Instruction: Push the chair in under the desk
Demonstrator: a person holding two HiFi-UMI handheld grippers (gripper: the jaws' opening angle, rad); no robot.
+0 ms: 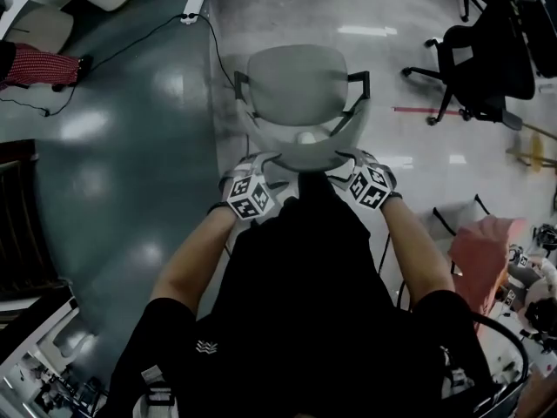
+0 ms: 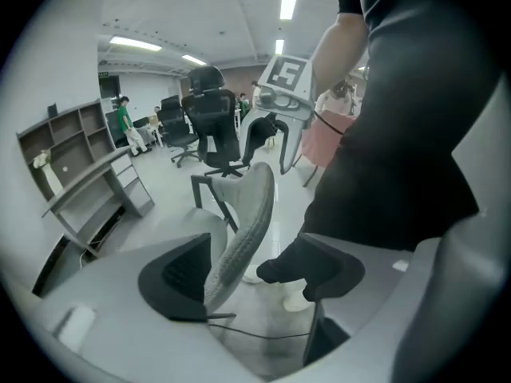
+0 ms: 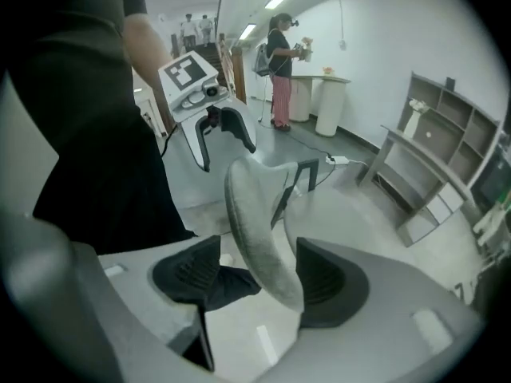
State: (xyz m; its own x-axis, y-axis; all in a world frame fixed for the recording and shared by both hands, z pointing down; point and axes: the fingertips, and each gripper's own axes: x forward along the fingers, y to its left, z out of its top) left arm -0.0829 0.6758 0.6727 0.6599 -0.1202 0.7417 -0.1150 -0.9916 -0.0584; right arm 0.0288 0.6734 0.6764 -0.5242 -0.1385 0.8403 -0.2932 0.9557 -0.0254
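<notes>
In the head view, the grey chair (image 1: 300, 90) stands straight ahead of you on open floor, on the seam where the dark green flooring (image 1: 113, 146) meets the pale flooring (image 1: 418, 7). Your left gripper (image 1: 263, 165) and right gripper (image 1: 346, 164) sit at the near top edge of its backrest (image 1: 305, 146), one at each corner. Each carries a cube of black-and-white square markers (image 1: 251, 197). A small pale emblem (image 1: 206, 347) on your black shirt is too small to read. A white power strip (image 1: 191, 7) lies on the far floor, and black office chairs (image 1: 483, 55) stand at the far right.

In the left gripper view, the left gripper's (image 2: 255, 282) jaws stand wide apart. The backrest's edge (image 2: 243, 230) runs between them, lying close against the left pad (image 2: 180, 278) with clear space before the right pad, so nothing is clamped. Across the chair you see the right gripper's marker cube (image 2: 285, 72). A grey shelf unit (image 2: 80, 186) stands at the left.

In the right gripper view, the right gripper's (image 3: 259, 282) jaws are also spread wide. The backrest (image 3: 255, 222) passes between them, nearer the right pad (image 3: 327, 282), and is not squeezed. The left gripper's marker cube (image 3: 189, 70) shows beyond. A person in red trousers (image 3: 279, 70) stands at a far white counter (image 3: 315, 94).
</notes>
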